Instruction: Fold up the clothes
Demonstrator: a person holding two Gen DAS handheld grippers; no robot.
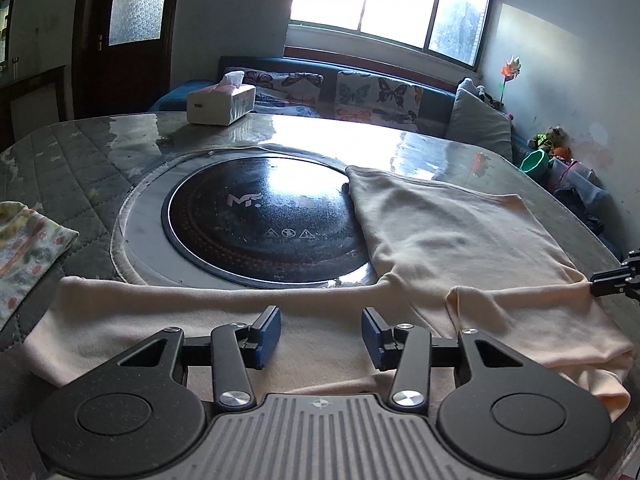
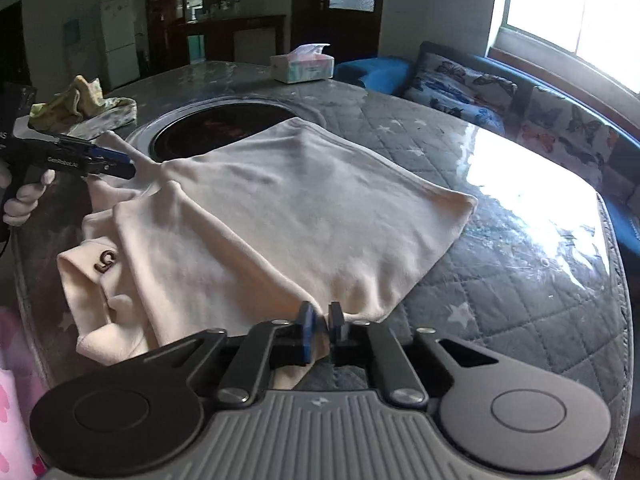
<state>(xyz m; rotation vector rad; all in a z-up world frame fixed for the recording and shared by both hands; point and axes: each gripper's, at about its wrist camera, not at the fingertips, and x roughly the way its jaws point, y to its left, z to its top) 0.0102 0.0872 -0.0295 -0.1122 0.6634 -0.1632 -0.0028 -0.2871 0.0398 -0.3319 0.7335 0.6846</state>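
Between the right gripper (image 2: 320, 320) pads: hem corner of the cream garment (image 2: 280, 216), pinched tight — clenched on cloth, fabric bunching just behind the tips. Left gripper (image 1: 321, 336) released, jaws apart, hovering over the sleeve strip with nothing between the pads; in the right view its tips sit at the sleeve edge, contact there hard to judge.

Garment lies ahead of both claws on the quilted table (image 2: 520, 280), far corner overlapping the round black cooktop (image 1: 256, 216), collar end with a small logo bunched to the left of the right claw.

Step in hand, as judged: grab 2 points, then fold. To do it well:
- Close left on the sleeve edge before lifting — 1-sided pull will skew the panel.
- Grab a single layer edge, not the wad near the collar.
- Lift low, keep cloth taut between claws, lay over flat.
- Keep drag off the cooktop rim.

Count:
- 2 grippers, 1 gloved hand (image 2: 24, 200) visible
- 1 cream garment
- 1 patterned cloth (image 1: 28, 248), left of the left claw
- 1 tissue pack (image 1: 221, 102), far side
- 1 cooktop
- 2 butterfly cushions beyond the table
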